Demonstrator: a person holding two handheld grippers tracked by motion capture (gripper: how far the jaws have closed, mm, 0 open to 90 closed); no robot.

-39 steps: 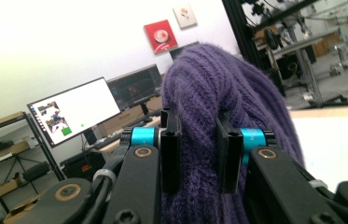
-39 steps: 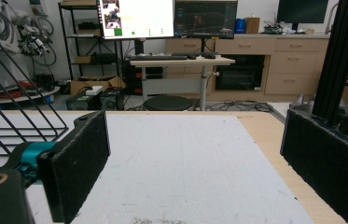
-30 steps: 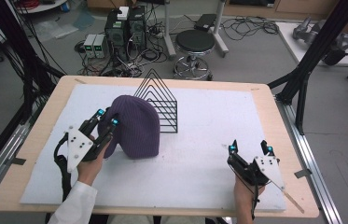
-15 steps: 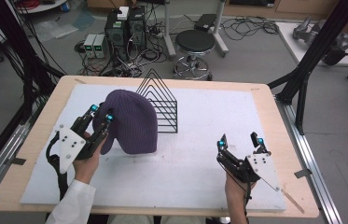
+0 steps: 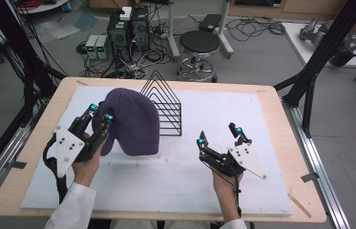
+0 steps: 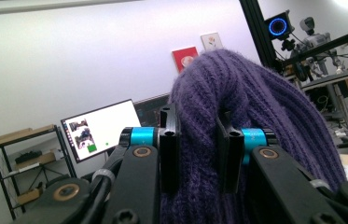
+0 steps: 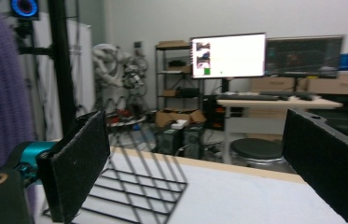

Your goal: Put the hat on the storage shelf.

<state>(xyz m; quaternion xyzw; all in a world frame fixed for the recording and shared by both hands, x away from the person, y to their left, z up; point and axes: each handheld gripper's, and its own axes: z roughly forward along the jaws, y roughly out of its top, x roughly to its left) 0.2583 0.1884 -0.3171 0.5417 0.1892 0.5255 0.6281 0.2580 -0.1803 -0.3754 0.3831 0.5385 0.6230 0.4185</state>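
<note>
Since the earlier frame my right gripper [image 5: 219,137] has come in from the table's right edge toward the middle, while the hat [image 5: 130,121] has stayed lifted on the left. Going left to right: my left gripper [image 5: 100,113] is clamped on a fold of the purple knitted hat, which hangs raised over the white mat [image 5: 271,186], its lower edge close to the surface. Just right of it, the black wire rack [image 5: 163,107] stands upright on the mat. Further right, my right gripper hovers with its 2 jaws wide apart and nothing between them, facing the rack.
</note>
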